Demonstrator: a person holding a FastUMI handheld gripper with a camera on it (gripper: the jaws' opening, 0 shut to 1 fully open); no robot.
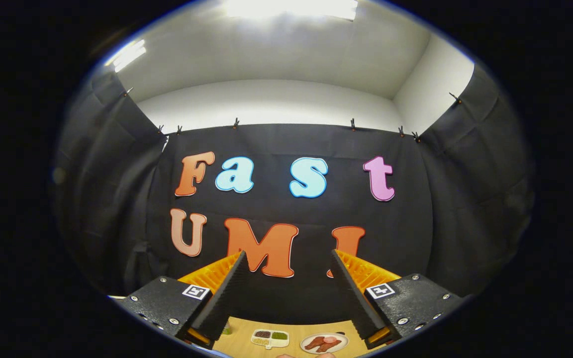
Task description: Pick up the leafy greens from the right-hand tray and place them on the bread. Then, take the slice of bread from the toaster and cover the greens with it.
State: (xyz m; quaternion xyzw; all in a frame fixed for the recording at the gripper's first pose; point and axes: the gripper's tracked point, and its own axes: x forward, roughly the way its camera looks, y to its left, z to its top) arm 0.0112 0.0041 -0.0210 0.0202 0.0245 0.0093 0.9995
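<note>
The gripper (286, 258) is wide open, empty, aimed high at the booth wall. A compartment tray (269, 338) with greens lies on the desk (237, 340) below; descending blind risks hitting the plate (324, 343) of meat.

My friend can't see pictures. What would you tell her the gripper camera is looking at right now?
The gripper is held up high with its fingers spread open and nothing between them, aimed at the booth's black cloth wall. Far below, between the fingers, a wooden table holds a small divided tray and a plate of reddish food.
</note>
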